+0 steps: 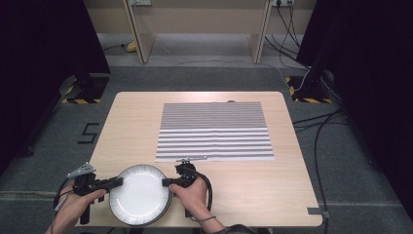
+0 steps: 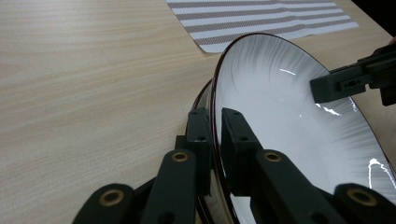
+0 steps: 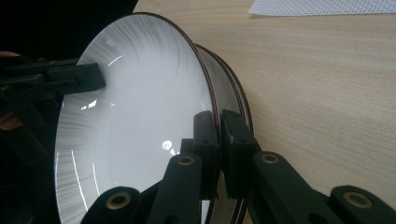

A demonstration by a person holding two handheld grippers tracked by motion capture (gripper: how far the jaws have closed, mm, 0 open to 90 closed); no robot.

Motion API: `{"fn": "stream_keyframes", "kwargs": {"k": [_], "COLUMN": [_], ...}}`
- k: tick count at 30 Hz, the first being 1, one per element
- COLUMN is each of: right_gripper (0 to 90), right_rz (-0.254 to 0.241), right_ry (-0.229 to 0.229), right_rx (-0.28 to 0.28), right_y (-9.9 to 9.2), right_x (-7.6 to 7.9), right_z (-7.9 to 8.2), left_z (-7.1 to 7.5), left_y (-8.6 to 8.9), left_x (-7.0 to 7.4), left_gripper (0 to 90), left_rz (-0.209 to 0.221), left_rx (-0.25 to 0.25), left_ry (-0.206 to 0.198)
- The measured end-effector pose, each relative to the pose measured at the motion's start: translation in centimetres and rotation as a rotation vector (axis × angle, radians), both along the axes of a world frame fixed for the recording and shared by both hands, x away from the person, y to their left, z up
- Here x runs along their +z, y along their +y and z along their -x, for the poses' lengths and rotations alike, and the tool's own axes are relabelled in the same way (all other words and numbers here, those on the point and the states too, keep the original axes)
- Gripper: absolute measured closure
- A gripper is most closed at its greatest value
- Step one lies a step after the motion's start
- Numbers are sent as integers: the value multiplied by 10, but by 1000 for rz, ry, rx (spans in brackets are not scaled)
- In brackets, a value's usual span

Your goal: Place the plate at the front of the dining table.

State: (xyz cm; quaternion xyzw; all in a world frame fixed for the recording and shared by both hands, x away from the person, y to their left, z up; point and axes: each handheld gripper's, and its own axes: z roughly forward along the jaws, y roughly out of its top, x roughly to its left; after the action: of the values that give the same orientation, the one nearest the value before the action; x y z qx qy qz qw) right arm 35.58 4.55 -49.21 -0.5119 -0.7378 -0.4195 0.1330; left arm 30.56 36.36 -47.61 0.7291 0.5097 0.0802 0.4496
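Top plate [image 1: 140, 194] sits near the front edge of the counter [image 1: 126, 126], on a stack: at least one more rim shows under it in both gripper views. Left tongs [image 1: 118, 182] pinch its left rim, right tongs [image 1: 165, 183] pinch the right rim, i.e. opposite sides. Jaws on each are pressed together w/ the thin dark rim between them, one jaw over the white inside, one under.

Why two grips: plate is wide and glossy, so a single pinch on one edge would prob. let it swing or slip; holding both sides keeps it level. In the left gripper view the rim [image 2: 215, 100] runs straight between the jaws, and the other tongs' tip [image 2: 337, 84] shows across the bowl of the plate. Right gripper view shows the same from the far side, w/ lower rims [image 3: 243, 100] just behind the held one, so only the top plate looks gripped. Can't tell if it's lifted clear or touching the one below.

Striped mat [image 1: 214, 130] lies flat mid-counter, apart from the plates; likely the spot the plate is meant for.
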Motion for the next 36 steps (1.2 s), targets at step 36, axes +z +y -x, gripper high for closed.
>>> {"fn": "stream_keyframes", "kwargs": {"k": [36], "right_gripper": [828], "right_rz": [-59], "right_ry": [-124], "right_rx": [-6], "right_y": [-1], "right_x": [9], "right_z": [1], "left_z": [-1], "left_y": [-4], "left_x": [-5], "left_gripper": [824], "left_rz": [64], "left_rx": [15], "left_ry": [-76]}}
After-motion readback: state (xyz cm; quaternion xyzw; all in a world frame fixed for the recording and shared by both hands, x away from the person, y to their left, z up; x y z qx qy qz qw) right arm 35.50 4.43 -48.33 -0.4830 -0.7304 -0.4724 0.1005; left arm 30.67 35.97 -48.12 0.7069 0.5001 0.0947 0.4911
